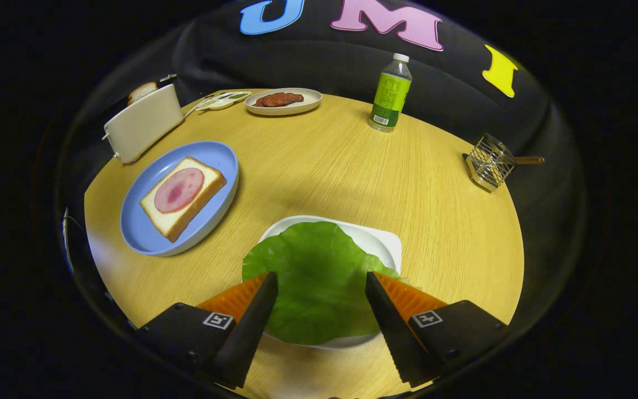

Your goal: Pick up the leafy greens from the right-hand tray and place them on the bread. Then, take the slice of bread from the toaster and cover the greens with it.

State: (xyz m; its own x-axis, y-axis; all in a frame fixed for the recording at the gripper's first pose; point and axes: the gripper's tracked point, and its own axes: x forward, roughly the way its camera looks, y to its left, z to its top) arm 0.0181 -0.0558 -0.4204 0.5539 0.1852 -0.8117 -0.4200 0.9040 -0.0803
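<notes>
Wooden table [319, 166] holds the toaster [142, 123] and blue plate [147, 235] far left; gripper [322, 280] fingers spread apart over the lettuce [313, 266], bottle [390, 94] beyond.

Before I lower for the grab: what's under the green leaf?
The flat green lettuce leaf lies on a white tray, whose rim shows beyond it. The leaf hides the tray's middle. The open tool hovers with its fingers astride the leaf.

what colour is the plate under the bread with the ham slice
Light blue. The plate shows best in the gripper view, beyond the open tool.
</notes>
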